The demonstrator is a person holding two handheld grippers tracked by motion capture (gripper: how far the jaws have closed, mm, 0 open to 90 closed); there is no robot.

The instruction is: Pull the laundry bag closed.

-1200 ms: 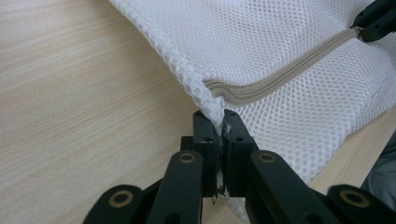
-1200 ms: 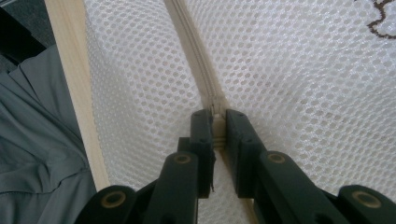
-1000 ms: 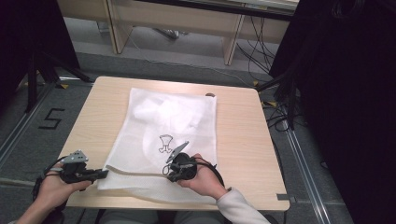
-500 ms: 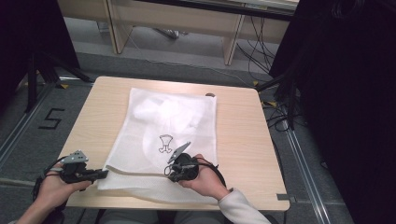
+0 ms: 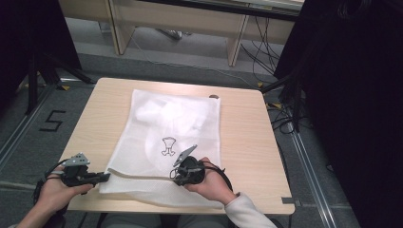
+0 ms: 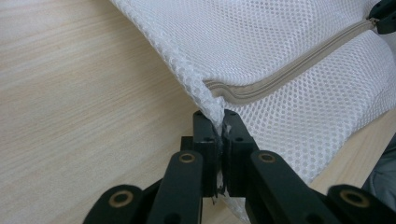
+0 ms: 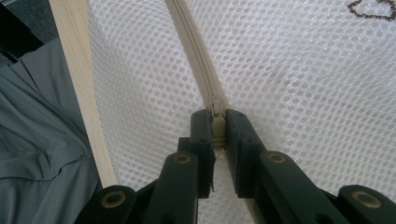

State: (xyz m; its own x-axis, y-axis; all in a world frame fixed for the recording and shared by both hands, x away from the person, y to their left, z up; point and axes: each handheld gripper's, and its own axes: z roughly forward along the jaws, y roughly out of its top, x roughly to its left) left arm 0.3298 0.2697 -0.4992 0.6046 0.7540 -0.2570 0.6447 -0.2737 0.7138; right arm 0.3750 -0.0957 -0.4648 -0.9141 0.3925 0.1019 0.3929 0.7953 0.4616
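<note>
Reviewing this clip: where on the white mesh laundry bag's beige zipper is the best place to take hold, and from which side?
Grip the beige zipper at its slider end, where the right tongs are shut on it, coming from the table's near edge along the zipper line. The left tongs pinch the corner of the white mesh laundry bag, holding the seam taut.

A white mesh laundry bag (image 5: pixel 166 137) lies flat on the table, its near edge at 6 o'clock. A beige zipper (image 5: pixel 138 174) runs along that near edge, and a small dark emblem (image 5: pixel 167 146) sits at the middle.
</note>
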